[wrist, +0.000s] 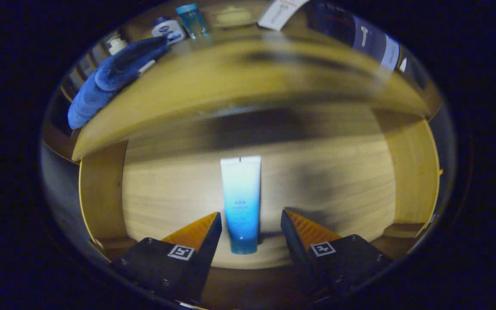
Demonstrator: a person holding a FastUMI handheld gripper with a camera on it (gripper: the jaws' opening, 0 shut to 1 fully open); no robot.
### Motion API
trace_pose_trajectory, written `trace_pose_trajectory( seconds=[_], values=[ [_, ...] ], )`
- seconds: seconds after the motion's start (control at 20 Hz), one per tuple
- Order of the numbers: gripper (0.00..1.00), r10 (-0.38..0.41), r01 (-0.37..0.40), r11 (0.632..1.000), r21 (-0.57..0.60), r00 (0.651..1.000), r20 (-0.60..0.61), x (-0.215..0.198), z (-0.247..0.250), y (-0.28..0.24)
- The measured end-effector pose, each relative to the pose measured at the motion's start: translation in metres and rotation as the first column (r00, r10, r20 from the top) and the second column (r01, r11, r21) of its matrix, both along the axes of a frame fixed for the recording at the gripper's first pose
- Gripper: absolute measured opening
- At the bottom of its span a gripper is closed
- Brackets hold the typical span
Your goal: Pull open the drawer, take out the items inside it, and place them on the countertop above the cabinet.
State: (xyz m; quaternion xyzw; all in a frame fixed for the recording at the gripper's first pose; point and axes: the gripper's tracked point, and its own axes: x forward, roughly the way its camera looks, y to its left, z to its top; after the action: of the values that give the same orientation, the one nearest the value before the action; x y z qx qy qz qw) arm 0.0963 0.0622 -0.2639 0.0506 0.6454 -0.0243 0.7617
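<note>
The wooden drawer (pixel 101 189) stands pulled open below the countertop (pixel 239 82). A white-to-blue tube (pixel 241 202) lies flat on the drawer floor, cap end toward me. My gripper (pixel 251 217) hangs open above the drawer, its two fingers on either side of the tube's lower half without touching it. On the countertop lies a blue cloth (pixel 108 82), with a small white jar (pixel 168 30), a blue cup (pixel 192 19) and a white pump bottle (pixel 116 44) behind it.
The drawer's side walls rise to the left and right (pixel 413 176) of the tube. A white label card (pixel 280 13) and a dark box (pixel 360 36) stand at the back of the countertop. The countertop's front edge overhangs the drawer's rear.
</note>
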Motion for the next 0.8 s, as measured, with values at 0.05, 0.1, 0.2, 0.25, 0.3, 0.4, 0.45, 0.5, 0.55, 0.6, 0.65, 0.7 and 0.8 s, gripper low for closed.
trace_pose_trajectory(
  seconds=[0.05,0.1,0.2,0.25,0.3,0.4,0.45,0.5,0.55,0.6,0.65,0.7,0.8],
  values=[
    [0.83,-0.027,0.028,0.999,-0.022,0.998,0.050,0.012,-0.002,-0.005],
    [0.73,-0.034,0.036,0.999,-0.036,0.999,0.030,0.011,-0.006,-0.005],
    [0.52,-0.010,0.022,0.993,-0.113,0.994,0.106,0.022,-0.005,-0.018],
    [0.41,0.002,0.011,0.994,-0.106,0.992,0.128,0.027,-0.002,-0.016],
    [0.39,0.008,0.002,0.997,-0.076,0.990,0.141,0.027,0.000,-0.011],
    [0.37,0.018,-0.013,0.999,-0.029,0.982,0.186,0.032,0.006,-0.004],
    [0.37,0.025,-0.021,1.000,-0.023,0.979,0.200,0.033,0.010,-0.004],
    [0.37,0.030,-0.027,0.999,-0.019,0.976,0.215,0.032,0.012,-0.003],
    [0.37,0.046,-0.045,0.999,-0.012,0.973,0.226,0.029,0.014,-0.001],
    [0.37,0.065,-0.066,0.998,-0.005,0.967,0.248,0.025,0.020,0.000],
    [0.37,0.074,-0.078,0.997,0.002,0.955,0.287,0.027,0.027,0.001],
    [0.37,0.079,-0.088,0.996,0.012,0.940,0.332,0.028,0.034,0.003],
    [0.37,0.084,-0.118,0.991,0.058,0.909,0.409,0.028,0.051,0.010]
  ],
)
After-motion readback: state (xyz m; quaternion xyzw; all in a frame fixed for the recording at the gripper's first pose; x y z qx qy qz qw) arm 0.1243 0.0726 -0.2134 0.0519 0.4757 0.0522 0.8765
